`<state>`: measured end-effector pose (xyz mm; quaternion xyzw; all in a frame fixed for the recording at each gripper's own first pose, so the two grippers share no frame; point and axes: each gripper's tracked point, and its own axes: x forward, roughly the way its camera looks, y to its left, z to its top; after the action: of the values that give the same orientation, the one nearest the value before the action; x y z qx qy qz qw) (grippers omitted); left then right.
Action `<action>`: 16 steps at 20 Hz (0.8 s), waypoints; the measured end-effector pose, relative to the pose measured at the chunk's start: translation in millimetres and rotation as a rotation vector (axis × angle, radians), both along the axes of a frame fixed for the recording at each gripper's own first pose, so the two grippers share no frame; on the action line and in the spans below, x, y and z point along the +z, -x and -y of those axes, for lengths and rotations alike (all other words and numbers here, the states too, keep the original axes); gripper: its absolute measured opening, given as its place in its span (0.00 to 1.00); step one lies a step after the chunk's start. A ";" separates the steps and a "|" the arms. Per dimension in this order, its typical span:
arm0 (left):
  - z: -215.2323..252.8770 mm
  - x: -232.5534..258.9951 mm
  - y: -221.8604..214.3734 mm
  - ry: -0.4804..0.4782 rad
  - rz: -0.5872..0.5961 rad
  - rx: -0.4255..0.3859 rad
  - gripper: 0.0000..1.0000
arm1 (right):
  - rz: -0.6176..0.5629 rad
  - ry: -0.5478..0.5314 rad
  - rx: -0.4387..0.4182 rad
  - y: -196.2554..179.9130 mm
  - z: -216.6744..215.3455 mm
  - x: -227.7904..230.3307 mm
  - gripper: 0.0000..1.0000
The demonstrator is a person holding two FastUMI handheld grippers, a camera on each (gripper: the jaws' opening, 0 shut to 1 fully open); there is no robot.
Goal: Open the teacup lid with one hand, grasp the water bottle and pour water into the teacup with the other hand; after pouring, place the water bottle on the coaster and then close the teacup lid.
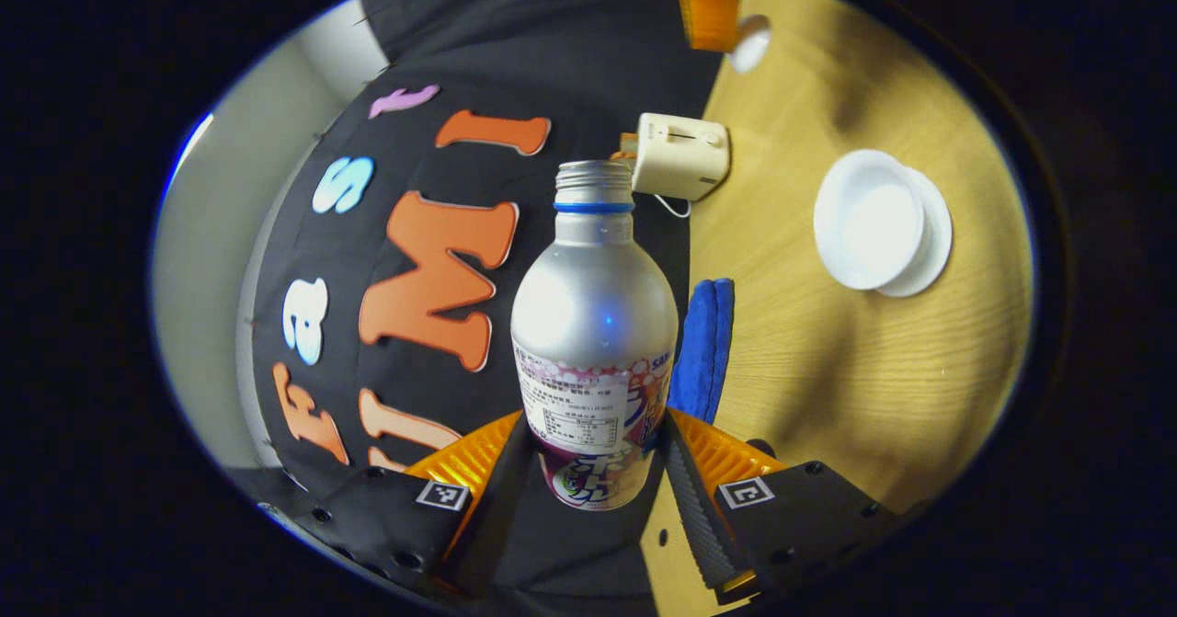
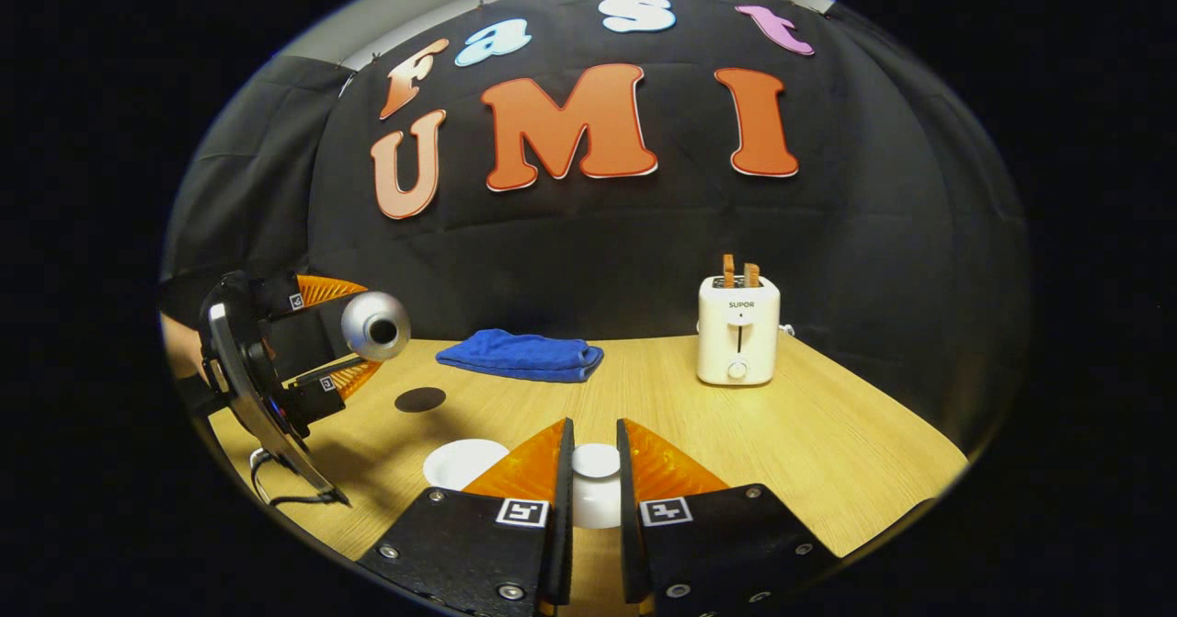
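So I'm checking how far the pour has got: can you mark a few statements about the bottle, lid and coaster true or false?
1. The left gripper is shut on the water bottle. True.
2. The teacup lid sits on the teacup. False: the right gripper holds the lid between its fingers, and the cup is open.
3. The water bottle stands on the coaster. False: the coaster is bare, and the bottle is held tipped above the table.
4. The toaster has toast slices sticking out of its slots. True.
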<state>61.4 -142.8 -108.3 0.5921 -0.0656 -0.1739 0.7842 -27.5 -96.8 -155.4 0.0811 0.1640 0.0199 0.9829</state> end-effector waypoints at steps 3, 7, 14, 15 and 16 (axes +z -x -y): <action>-13.9 0.6 -2.6 0.189 -0.042 0.049 0.83 | 0.005 0.013 0.034 -10.1 -18.6 7.5 0.22; -23.0 -12.0 -23.7 0.416 -0.122 0.144 0.83 | 0.013 0.039 0.074 -18.2 -35.5 14.7 0.22; -28.0 -32.4 -38.0 0.752 -0.194 0.233 0.83 | 0.036 0.069 0.121 -29.1 -59.7 30.8 0.22; -25.6 -37.0 -39.9 0.789 -0.211 0.241 0.83 | 0.038 0.074 0.126 -30.3 -61.6 33.1 0.22; -26.2 -39.9 -41.0 0.831 -0.223 0.255 0.83 | 0.040 0.079 0.135 -32.0 -64.8 33.2 0.22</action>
<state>102.4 -116.6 -148.2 0.2079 0.0287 -0.0976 0.9729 4.5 -32.0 -122.2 0.0308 0.1500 0.0811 0.9849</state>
